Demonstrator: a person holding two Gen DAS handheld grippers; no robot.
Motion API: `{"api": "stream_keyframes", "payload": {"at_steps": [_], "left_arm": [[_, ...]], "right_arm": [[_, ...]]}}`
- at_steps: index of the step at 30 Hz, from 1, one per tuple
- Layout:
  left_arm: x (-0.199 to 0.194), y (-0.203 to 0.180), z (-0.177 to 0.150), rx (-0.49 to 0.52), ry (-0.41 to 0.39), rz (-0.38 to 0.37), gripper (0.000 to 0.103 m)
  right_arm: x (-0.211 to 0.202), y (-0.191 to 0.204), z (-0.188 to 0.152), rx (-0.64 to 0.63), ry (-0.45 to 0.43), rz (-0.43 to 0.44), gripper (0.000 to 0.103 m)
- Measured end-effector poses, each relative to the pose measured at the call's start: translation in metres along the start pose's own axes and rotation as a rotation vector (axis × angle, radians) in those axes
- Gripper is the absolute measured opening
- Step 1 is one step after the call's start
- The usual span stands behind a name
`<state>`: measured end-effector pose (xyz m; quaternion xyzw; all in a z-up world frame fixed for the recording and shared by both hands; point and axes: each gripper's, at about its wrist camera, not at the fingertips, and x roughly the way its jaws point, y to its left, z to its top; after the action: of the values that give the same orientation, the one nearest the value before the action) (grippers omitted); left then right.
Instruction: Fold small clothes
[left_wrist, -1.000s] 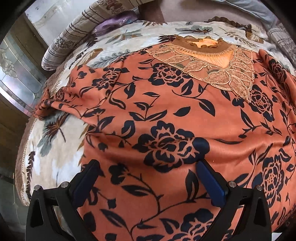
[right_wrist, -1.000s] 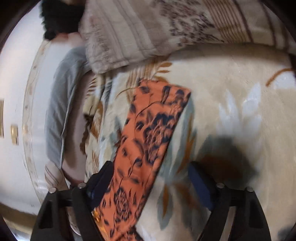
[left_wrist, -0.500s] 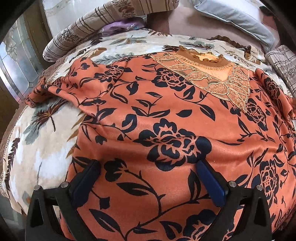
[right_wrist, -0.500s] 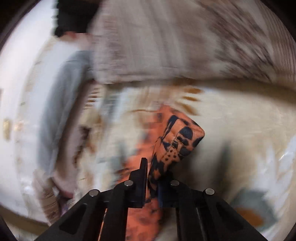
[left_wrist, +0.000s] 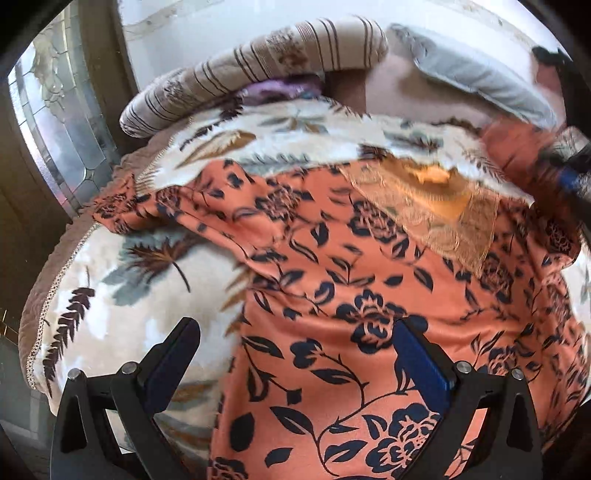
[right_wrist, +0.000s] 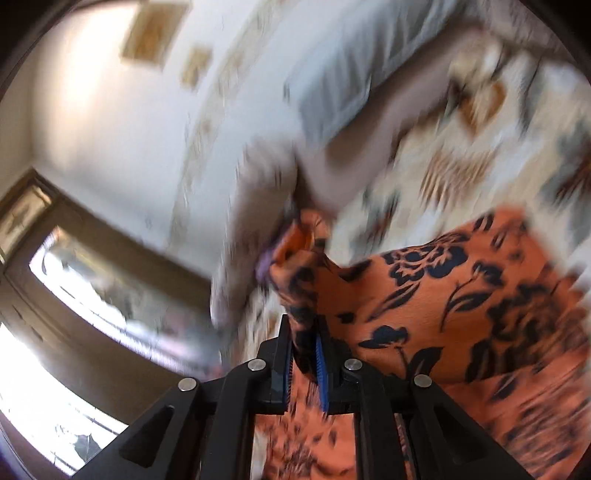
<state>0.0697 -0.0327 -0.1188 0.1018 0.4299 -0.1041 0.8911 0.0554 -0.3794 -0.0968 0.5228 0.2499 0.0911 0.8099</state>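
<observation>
An orange top with dark navy flowers (left_wrist: 369, 295) lies spread on a floral blanket (left_wrist: 129, 295), its lace neckline (left_wrist: 436, 206) at the far side. My left gripper (left_wrist: 295, 343) is open, hovering over the top's left hem edge, holding nothing. My right gripper (right_wrist: 304, 336) is shut on the end of the top's right sleeve (right_wrist: 306, 258) and holds it lifted above the body of the top (right_wrist: 461, 302). It also shows blurred at the far right in the left wrist view (left_wrist: 565, 173).
A striped rolled pillow (left_wrist: 251, 81) and a grey pillow (left_wrist: 472, 81) lie at the head of the bed. A purple cloth (left_wrist: 280, 88) sits beside them. A glass door (left_wrist: 55, 140) stands to the left. The bed edge (left_wrist: 40, 306) runs along the left.
My right gripper closed on the sleeve end and lifted it, swinging it over toward the top's body. My left gripper drew back and left; it stays open.
</observation>
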Motion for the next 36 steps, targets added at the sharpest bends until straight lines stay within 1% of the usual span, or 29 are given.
{"api": "stream_keyframes", "payload": {"at_steps": [1, 2, 3, 4, 5, 6, 8, 10, 12, 15, 16, 17, 18, 20, 22, 24, 26, 28, 29, 30, 32, 33, 35, 36], "left_arm": [[-0.002, 0.001, 0.003, -0.002, -0.003, -0.006, 0.103], [-0.003, 0.002, 0.005, -0.003, -0.003, -0.012, 0.103], [-0.004, 0.001, 0.006, -0.004, -0.003, -0.019, 0.103], [-0.004, 0.000, 0.008, -0.004, -0.003, -0.032, 0.103], [-0.004, -0.001, 0.010, -0.003, -0.002, -0.044, 0.103], [-0.002, -0.004, 0.014, -0.002, 0.003, -0.060, 0.103], [0.002, -0.009, 0.020, -0.009, 0.012, -0.078, 0.103], [0.009, -0.017, 0.030, -0.026, 0.024, -0.113, 0.103], [0.018, -0.029, 0.040, -0.042, 0.036, -0.163, 0.103], [0.036, -0.053, 0.051, -0.049, 0.071, -0.243, 0.102], [0.044, -0.063, 0.054, -0.052, 0.094, -0.272, 0.100], [0.054, -0.073, 0.057, -0.053, 0.120, -0.311, 0.091], [0.063, -0.082, 0.058, -0.051, 0.146, -0.343, 0.080], [0.086, -0.103, 0.058, -0.046, 0.217, -0.376, 0.069], [0.103, -0.117, 0.056, -0.050, 0.266, -0.368, 0.068], [0.115, -0.125, 0.054, -0.059, 0.285, -0.353, 0.068], [0.116, -0.134, 0.053, -0.058, 0.250, -0.358, 0.068], [0.114, -0.143, 0.056, -0.033, 0.245, -0.398, 0.068], [0.114, -0.148, 0.056, -0.017, 0.241, -0.406, 0.061], [0.116, -0.151, 0.057, -0.005, 0.240, -0.416, 0.040], [0.118, -0.158, 0.058, 0.029, 0.242, -0.372, 0.024], [0.119, -0.158, 0.059, 0.031, 0.240, -0.368, 0.015], [0.117, -0.153, 0.065, 0.014, 0.228, -0.378, 0.007], [0.113, -0.148, 0.070, 0.004, 0.217, -0.377, 0.006]], "right_arm": [[0.017, -0.001, -0.010, 0.012, 0.069, -0.005, 0.024], [0.029, -0.004, -0.018, 0.029, 0.128, -0.007, 0.041], [0.037, -0.007, -0.026, 0.051, 0.170, -0.002, 0.054], [0.035, -0.007, -0.034, 0.065, 0.170, 0.005, 0.076], [0.028, -0.007, -0.036, 0.072, 0.143, 0.011, 0.078], [0.025, -0.005, -0.037, 0.065, 0.126, 0.014, 0.078], [0.004, -0.005, -0.036, 0.051, 0.086, 0.003, 0.078], [-0.024, -0.001, -0.047, 0.065, 0.022, -0.050, 0.078], [-0.050, -0.016, -0.044, 0.116, -0.025, -0.098, 0.077], [-0.080, -0.047, -0.040, 0.253, -0.074, -0.134, 0.071], [-0.087, -0.059, -0.038, 0.294, -0.088, -0.147, 0.067], [-0.087, -0.065, -0.036, 0.324, -0.095, -0.158, 0.066], [-0.088, -0.072, -0.034, 0.344, -0.096, -0.167, 0.065], [-0.092, -0.088, -0.031, 0.392, -0.078, -0.177, 0.063], [-0.088, -0.100, -0.031, 0.434, -0.053, -0.174, 0.063], [-0.085, -0.111, -0.031, 0.464, -0.027, -0.174, 0.063], [-0.085, -0.120, -0.031, 0.485, 0.006, -0.184, 0.063], [-0.081, -0.125, -0.036, 0.503, 0.027, -0.179, 0.063], [-0.081, -0.127, -0.037, 0.509, 0.032, -0.172, 0.063], [-0.082, -0.128, -0.038, 0.509, 0.032, -0.170, 0.063], [-0.092, -0.130, -0.036, 0.497, 0.018, -0.176, 0.063], [-0.090, -0.129, -0.039, 0.487, 0.006, -0.181, 0.063], [-0.091, -0.123, -0.038, 0.465, -0.029, -0.197, 0.063], [-0.088, -0.116, -0.038, 0.456, -0.042, -0.205, 0.063]]}}
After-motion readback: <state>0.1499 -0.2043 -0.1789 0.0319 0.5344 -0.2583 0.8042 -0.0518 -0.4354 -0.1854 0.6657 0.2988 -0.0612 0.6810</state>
